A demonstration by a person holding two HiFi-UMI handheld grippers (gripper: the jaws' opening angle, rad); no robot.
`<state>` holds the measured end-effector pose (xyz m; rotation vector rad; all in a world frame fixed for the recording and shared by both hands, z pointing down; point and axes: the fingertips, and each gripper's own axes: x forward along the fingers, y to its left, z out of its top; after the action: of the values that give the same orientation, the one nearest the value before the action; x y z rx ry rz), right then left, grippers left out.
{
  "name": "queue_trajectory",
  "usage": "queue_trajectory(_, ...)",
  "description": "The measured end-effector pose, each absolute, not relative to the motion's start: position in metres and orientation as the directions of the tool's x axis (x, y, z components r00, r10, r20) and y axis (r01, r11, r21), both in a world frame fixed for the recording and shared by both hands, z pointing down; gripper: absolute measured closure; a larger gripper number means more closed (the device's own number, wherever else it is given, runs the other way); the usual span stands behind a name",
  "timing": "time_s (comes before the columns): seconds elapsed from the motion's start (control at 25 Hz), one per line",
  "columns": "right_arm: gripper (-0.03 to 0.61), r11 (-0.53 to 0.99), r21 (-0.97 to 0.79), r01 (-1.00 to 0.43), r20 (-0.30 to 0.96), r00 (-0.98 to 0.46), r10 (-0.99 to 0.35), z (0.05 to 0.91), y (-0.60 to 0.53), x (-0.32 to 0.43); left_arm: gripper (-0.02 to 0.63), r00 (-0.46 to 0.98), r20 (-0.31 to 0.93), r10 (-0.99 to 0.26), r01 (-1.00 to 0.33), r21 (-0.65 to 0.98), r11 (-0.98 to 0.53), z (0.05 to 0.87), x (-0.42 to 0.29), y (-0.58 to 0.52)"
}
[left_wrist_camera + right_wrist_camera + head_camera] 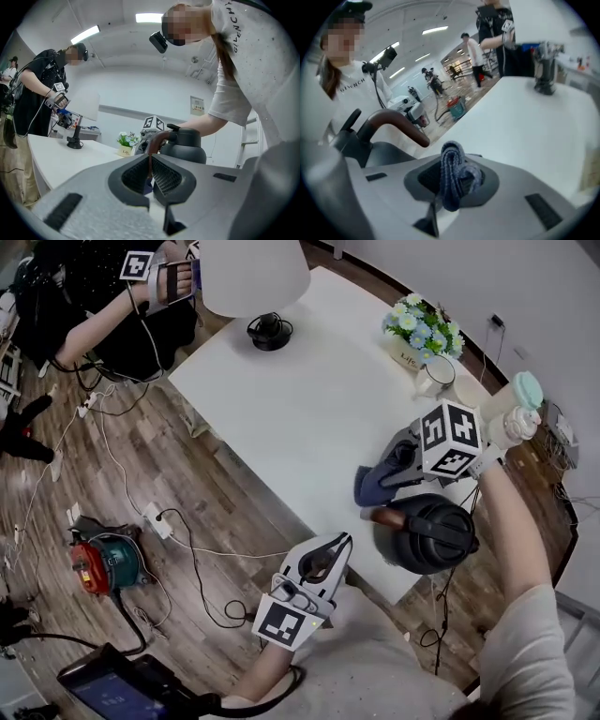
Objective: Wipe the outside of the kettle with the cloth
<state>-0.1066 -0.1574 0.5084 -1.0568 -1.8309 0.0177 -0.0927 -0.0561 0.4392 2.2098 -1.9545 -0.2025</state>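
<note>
A black kettle (pixel 429 538) with a brown handle (pixel 380 517) stands on the white table (pixel 309 399) near its front right corner. My right gripper (pixel 398 468) hovers just behind the kettle, shut on a bunched blue cloth (pixel 375 486). In the right gripper view the cloth (pixel 451 161) fills the right gripper (pixel 457 177), with the kettle (pixel 379 152) to the left. My left gripper (pixel 344 541) is off the table's front edge, left of the kettle, shut and holding nothing. From the left gripper (pixel 151 158) the kettle (pixel 187 147) is straight ahead.
At the table's far end stands a lamp with a white shade (pixel 253 276) and a black base (pixel 270 332). A flower pot (pixel 422 329), a white mug (pixel 436 376) and a white bottle (pixel 514 404) sit along the right edge. Another person (pixel 112 306) stands far left. Cables and a red machine (pixel 98 563) lie on the floor.
</note>
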Motion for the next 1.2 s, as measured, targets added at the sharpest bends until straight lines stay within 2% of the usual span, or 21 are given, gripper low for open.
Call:
queue_trajectory(0.08,0.512,0.751,-0.240,0.615,0.763,-0.359,0.538,0.478,-0.181,-0.109,0.604,0.133,0.011,-0.991,-0.964,0.235,-0.127,0.434,-0.091,-0.052)
queue_trajectory(0.2,0.512,0.887,0.063,0.458,0.698,-0.655,0.289,0.405,-0.215,-0.089,0.604,0.166,-0.003,-0.986,-0.956,0.246,-0.161,0.426,-0.089,-0.051)
queue_trajectory(0.32,0.512,0.936,0.276,0.219,0.527,-0.849,0.043,0.316,-0.223,-0.048,0.604,0.210,-0.027,-0.977,-0.949,0.233,-0.211,0.414,-0.089,-0.054)
queue_trajectory(0.4,0.512,0.967,0.255,0.016,0.384,-0.919,-0.086,0.266,-0.207,-0.017,0.604,0.237,-0.039,-0.971,-0.944,0.226,-0.240,0.405,-0.087,-0.055)
queue_trajectory(0.48,0.512,0.968,0.213,-0.130,0.282,-0.941,-0.189,0.238,-0.179,0.009,0.604,0.266,-0.047,-0.963,-0.939,0.213,-0.269,0.400,-0.085,-0.057)
queue_trajectory(0.6,0.512,0.933,0.292,-0.209,0.261,-0.921,-0.288,0.246,-0.134,0.014,0.604,0.266,-0.062,-0.962,-0.943,0.190,-0.273,0.394,-0.087,-0.058)
queue_trajectory(0.68,0.512,0.903,0.375,-0.210,0.293,-0.897,-0.331,0.271,-0.110,-0.002,0.604,0.250,-0.059,-0.966,-0.948,0.186,-0.257,0.393,-0.090,-0.053)
queue_trajectory(0.88,0.512,0.865,0.428,-0.264,0.372,-0.821,-0.434,0.314,-0.083,-0.036,0.604,0.252,-0.042,-0.967,-0.952,0.170,-0.255,0.397,-0.094,-0.044)
queue_trajectory(1.0,0.512,0.829,0.505,-0.238,0.406,-0.782,-0.472,0.335,-0.067,-0.064,0.604,0.207,-0.042,-0.977,-0.963,0.166,-0.211,0.392,-0.111,-0.033)
queue_trajectory(1.2,0.513,0.867,0.472,-0.162,0.491,-0.768,-0.411,0.387,-0.045,-0.085,0.604,0.147,-0.014,-0.989,-0.978,0.144,-0.148,0.402,-0.141,-0.009)
